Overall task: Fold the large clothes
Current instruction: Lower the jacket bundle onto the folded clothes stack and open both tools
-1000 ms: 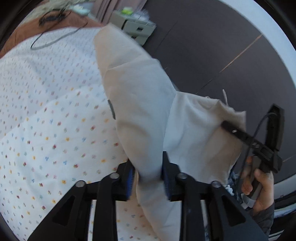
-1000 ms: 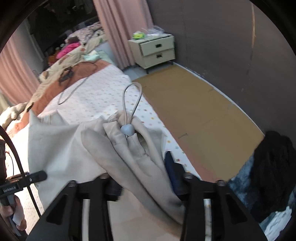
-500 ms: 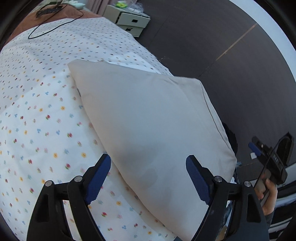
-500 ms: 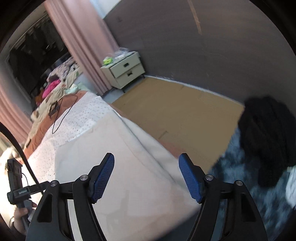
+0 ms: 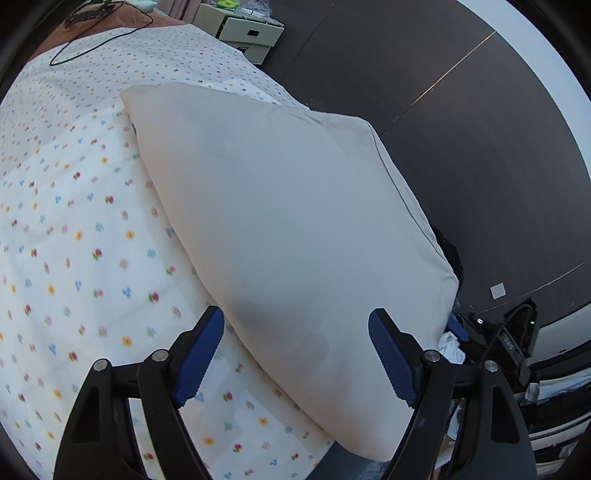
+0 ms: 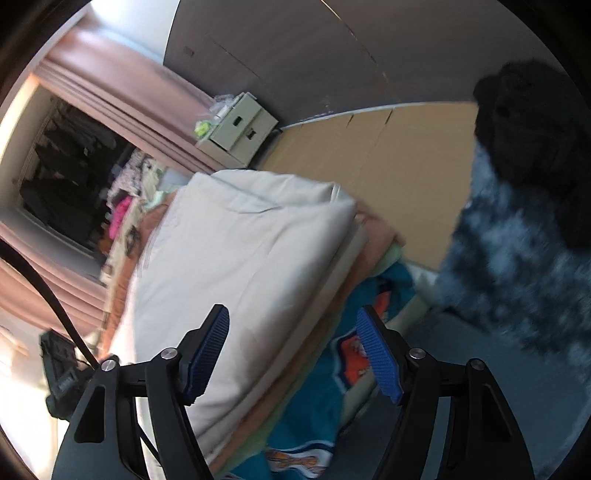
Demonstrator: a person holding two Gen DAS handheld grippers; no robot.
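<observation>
Your left gripper (image 5: pixel 295 354) has its jaws spread wide, with nothing between the blue pads (image 5: pixel 201 354). It hangs above the near end of the folded cream garment (image 5: pixel 288 221), and neither pad touches the cloth as far as the left wrist view shows. The garment lies flat as a broad, smooth rectangle along the edge of the bed, resting on the flower-dotted bedsheet (image 5: pixel 74 240). Its far corner points toward the head of the bed, and its near right corner reaches the bed's edge beside the dark wall (image 5: pixel 461 129). A black cable (image 5: pixel 92 44) lies on the sheet well beyond the garment, and a pale bedside drawer unit (image 5: pixel 247 29) stands past the bed's far corner.

Your right gripper (image 6: pixel 293 356) is likewise wide open and holds nothing. In the right wrist view, which is blurred, the cream garment (image 6: pixel 240 266) sits on top of a stack of folded layers, with peach fabric (image 6: pixel 373 236) showing under its edge and a teal cloth with orange print (image 6: pixel 325 406) lower down. The left pad sits over the cream fabric; whether it touches, you cannot tell. A dark fluffy item (image 6: pixel 528 147) lies to the right, pink curtains (image 6: pixel 122 85) hang behind, and the drawer unit (image 6: pixel 240 129) stands by the tan floor (image 6: pixel 388 158).
</observation>
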